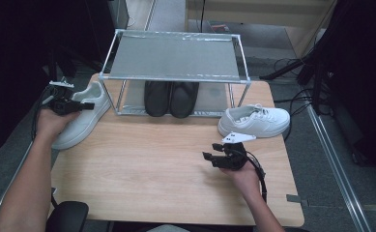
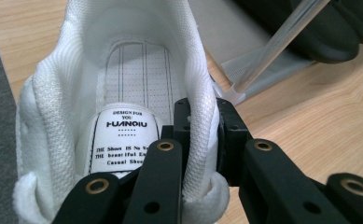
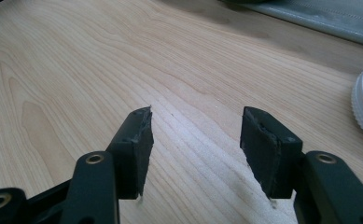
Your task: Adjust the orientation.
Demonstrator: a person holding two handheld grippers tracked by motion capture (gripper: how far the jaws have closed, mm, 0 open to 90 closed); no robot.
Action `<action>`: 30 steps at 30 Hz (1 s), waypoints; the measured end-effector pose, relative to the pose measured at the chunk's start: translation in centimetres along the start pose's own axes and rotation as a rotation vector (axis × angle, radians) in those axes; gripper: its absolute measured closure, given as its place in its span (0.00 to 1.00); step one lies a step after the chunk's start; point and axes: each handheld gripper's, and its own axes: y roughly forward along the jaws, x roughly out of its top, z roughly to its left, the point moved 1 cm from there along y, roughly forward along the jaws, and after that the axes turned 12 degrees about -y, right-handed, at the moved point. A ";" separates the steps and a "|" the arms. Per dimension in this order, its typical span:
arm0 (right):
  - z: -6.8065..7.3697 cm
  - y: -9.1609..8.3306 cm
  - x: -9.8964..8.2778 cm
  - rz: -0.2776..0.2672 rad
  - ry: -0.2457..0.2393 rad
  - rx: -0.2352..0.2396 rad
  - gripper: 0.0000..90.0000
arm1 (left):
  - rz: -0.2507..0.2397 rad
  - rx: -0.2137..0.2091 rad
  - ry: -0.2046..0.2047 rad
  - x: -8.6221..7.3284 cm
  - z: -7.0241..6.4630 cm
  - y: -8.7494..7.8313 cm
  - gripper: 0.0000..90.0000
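Bare table (image 1: 142, 159) centre; rack (image 1: 176, 72) behind

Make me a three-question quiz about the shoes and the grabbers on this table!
1. Where do the black shoes sit?
A. on the rack's lower shelf
B. on the rack's top shelf
C. on the floor

2. How many white shoes are on the table?
A. one
B. two
C. four

3. What is the left gripper doing?
A. hanging open in the air
B. pinching a white shoe's collar
C. holding a black shoe

Answers: 1 A, they stand under the rack top. 2 B, a left white shoe and a right white shoe. 3 B, its fingers clamp the padded heel collar.
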 end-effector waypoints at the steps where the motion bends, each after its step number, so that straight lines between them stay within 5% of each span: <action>1: 0.0 0.0 0.0 -0.001 -0.001 0.001 0.50 | 0.003 0.000 -0.002 0.0 0.0 -0.1 0.91; 11: 0.0 0.3 0.3 -0.003 -0.004 0.013 0.50 | -0.027 -0.024 -0.084 -0.7 -0.7 -2.7 0.92; 30: 0.1 2.1 2.4 -0.022 -0.012 0.086 0.50 | -0.054 -0.022 -0.099 -5.6 -5.0 -6.8 0.92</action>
